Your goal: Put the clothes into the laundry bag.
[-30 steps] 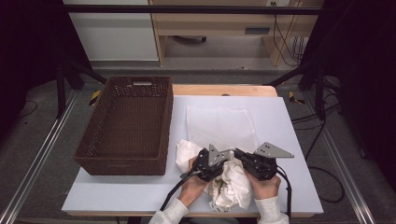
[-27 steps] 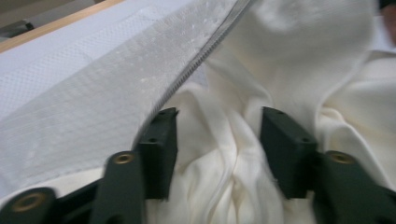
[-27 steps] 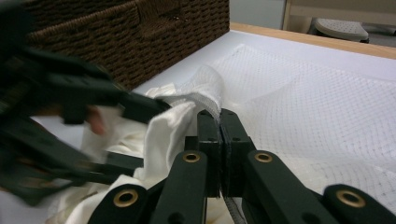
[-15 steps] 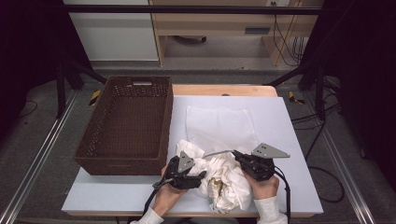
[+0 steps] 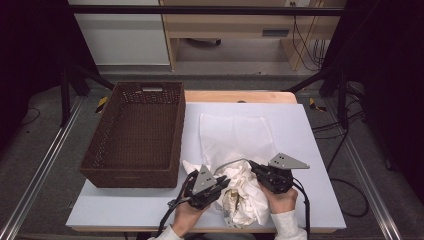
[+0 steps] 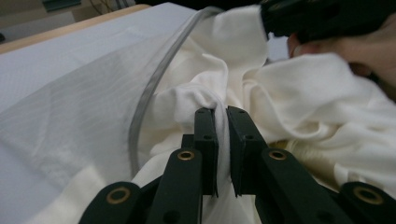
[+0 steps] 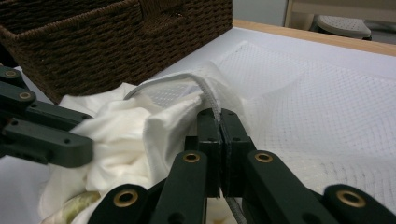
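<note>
Right gripper [image 7: 219, 116]: jaws pressed together on rim of mesh bag [image 5: 235, 135], holding mouth raised. Bag body lies flat on table [image 5: 310, 150], stretching away from person; mouth faces near edge. Left gripper [image 6: 222, 114]: jaws just been closing, now pinching fold of white garment [image 5: 247, 197]. Garment bunched at bag mouth, between both grippers, partly under rim. Judged next: push garment forward along bag's long axis; left gripper nearer garment. Basket [image 5: 135, 135] left, untouched.
</note>
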The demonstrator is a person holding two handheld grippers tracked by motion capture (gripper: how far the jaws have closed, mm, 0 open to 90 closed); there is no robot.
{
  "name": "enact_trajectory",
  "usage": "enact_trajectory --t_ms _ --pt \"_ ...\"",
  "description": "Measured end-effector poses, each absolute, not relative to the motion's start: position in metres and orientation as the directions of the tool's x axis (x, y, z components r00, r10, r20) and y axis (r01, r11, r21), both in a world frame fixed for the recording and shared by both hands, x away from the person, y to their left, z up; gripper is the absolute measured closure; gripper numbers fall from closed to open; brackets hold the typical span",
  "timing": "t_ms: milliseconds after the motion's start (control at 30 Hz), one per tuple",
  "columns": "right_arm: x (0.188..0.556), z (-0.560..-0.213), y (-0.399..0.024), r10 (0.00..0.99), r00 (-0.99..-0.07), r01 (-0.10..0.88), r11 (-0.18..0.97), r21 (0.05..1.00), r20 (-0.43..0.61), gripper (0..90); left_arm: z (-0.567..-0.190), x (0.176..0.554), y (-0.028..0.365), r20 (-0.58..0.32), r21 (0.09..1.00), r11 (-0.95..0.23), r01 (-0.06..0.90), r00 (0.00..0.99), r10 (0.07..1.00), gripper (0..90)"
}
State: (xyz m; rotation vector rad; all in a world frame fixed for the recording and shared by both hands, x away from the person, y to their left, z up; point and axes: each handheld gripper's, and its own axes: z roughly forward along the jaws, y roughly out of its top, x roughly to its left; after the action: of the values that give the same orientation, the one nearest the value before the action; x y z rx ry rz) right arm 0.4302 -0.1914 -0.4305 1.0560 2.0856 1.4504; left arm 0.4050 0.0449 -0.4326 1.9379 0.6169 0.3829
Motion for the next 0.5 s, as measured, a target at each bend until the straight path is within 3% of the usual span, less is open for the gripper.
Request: enact_trajectory --t_ms 167,233,367,500 --pt "0.430 -0.430 -0.193 0.753 -0.646 0.361 0.162 0.919 0.121 89.0 -0.433 0.420 0.012 0.012 0.896 -0.373 0.242 0.825 0.565 82.6" --pt "0.430 -0.429 -0.192 0.736 -0.667 0.344 0.160 0.925 0.120 89.1 -0.439 0.430 0.004 -0.018 0.884 -0.374 0.282 0.818 0.574 81.1" --pt "0.425 -0.424 -0.191 0.720 -0.686 0.319 0.162 0.934 0.109 89.1 -0.456 0.446 -0.009 0.117 0.834 -0.475 0.281 0.751 0.650 81.0" --pt "0.423 -0.421 -0.191 0.725 -0.683 0.310 0.180 0.934 0.087 89.0 -0.465 0.462 -0.007 0.057 0.846 -0.426 0.321 0.739 0.671 79.2"
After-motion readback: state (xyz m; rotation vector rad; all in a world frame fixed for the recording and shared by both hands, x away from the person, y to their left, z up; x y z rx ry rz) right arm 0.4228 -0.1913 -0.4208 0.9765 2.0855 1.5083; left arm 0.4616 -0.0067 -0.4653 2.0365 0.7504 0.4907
